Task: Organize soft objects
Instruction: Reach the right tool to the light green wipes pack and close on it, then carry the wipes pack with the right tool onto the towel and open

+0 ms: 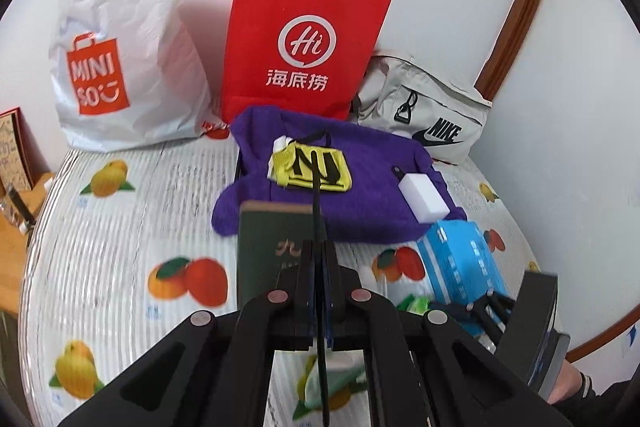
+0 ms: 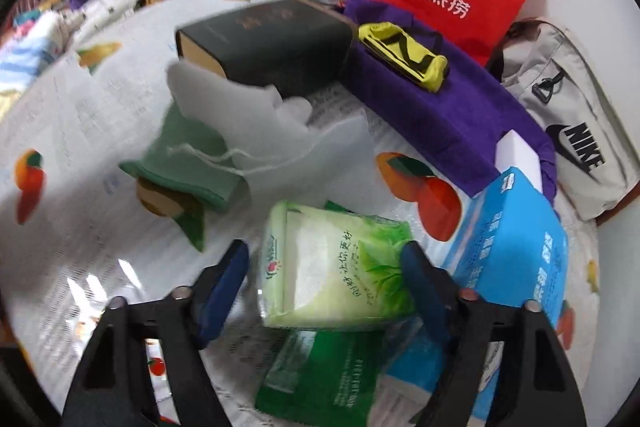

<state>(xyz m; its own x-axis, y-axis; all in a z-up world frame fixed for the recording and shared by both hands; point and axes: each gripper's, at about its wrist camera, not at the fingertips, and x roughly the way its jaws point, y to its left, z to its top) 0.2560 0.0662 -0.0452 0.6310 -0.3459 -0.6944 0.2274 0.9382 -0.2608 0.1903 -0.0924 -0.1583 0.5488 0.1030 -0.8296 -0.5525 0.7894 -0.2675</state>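
My left gripper (image 1: 318, 247) is shut on a thin black strap (image 1: 317, 187) that runs from the yellow-and-black pouch (image 1: 314, 169) lying on the purple cloth (image 1: 336, 183). My right gripper (image 2: 324, 267) is open, its blue pads either side of a light green tissue pack (image 2: 336, 267), with the right pad close against the pack's edge. A darker green pack (image 2: 320, 375) lies below it. A white mesh bag (image 2: 272, 131) and a green cloth (image 2: 188, 163) lie beyond. The purple cloth (image 2: 436, 95) and the pouch (image 2: 404, 55) also show in the right wrist view.
A dark book (image 1: 272, 255) (image 2: 272, 43), a blue box (image 1: 464, 259) (image 2: 508, 247) and a white block (image 1: 424, 197) lie on the fruit-print tablecloth (image 1: 120, 227). A red paper bag (image 1: 304, 39), a white Miniso bag (image 1: 128, 47) and a grey Nike bag (image 1: 432, 115) stand against the wall.
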